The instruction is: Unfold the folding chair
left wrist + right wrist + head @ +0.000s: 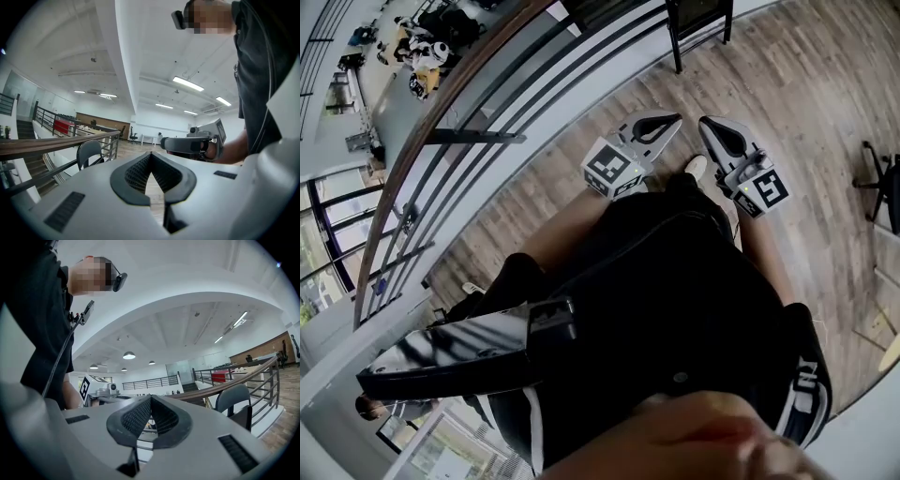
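Left gripper [662, 123]: jaws closed, pads meeting, nothing between them.
Right gripper [715, 131]: jaws closed, empty, beside the left one.
Chair [89, 151]: on the wooden floor [806, 84], beside the railing [502, 80], ahead of both grippers, well apart from them.

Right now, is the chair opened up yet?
Nothing looks done yet. The left claw and the right claw are shut and empty, apart from the dark chair by the railing. Still left: reach the chair, grab it, unfold it. Whether it's folded, I can't tell.
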A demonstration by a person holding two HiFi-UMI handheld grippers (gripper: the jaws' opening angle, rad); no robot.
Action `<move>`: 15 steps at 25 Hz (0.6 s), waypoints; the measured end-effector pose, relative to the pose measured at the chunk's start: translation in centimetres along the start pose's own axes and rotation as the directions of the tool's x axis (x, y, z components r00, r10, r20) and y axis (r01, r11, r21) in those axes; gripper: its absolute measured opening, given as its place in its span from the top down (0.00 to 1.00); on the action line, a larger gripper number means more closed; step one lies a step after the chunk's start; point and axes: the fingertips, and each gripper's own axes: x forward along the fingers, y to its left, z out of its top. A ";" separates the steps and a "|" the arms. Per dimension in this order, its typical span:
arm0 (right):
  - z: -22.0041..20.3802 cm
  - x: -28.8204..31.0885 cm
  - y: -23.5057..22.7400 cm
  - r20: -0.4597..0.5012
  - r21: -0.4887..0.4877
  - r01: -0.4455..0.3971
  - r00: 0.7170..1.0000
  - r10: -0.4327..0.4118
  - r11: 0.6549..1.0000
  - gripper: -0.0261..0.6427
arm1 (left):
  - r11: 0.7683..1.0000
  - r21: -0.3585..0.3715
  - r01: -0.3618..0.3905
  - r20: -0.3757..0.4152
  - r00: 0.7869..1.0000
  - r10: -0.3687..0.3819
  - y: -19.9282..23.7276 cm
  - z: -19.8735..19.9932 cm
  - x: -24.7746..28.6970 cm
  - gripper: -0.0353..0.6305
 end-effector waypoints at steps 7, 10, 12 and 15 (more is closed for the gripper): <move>2.1 -0.4 -6.5 -0.016 -0.050 -0.058 0.998 0.057 0.997 0.95 | 0.998 0.015 -0.056 0.019 0.998 0.056 2.1 2.4 6.9 0.94; 3.0 -1.0 -8.9 -0.002 -0.020 -0.080 0.997 0.080 0.997 0.95 | 0.997 -0.003 -0.081 0.034 0.996 0.081 2.8 3.3 9.4 0.94; 3.6 -1.4 -10.4 0.005 -0.025 -0.094 0.996 0.094 0.995 0.95 | 0.996 -0.009 -0.093 0.042 0.995 0.094 3.0 3.9 10.9 0.94; 4.1 -1.6 -12.1 0.001 -0.038 -0.113 0.994 0.113 0.993 0.95 | 0.993 -0.010 -0.114 0.043 0.993 0.114 3.4 4.2 12.7 0.94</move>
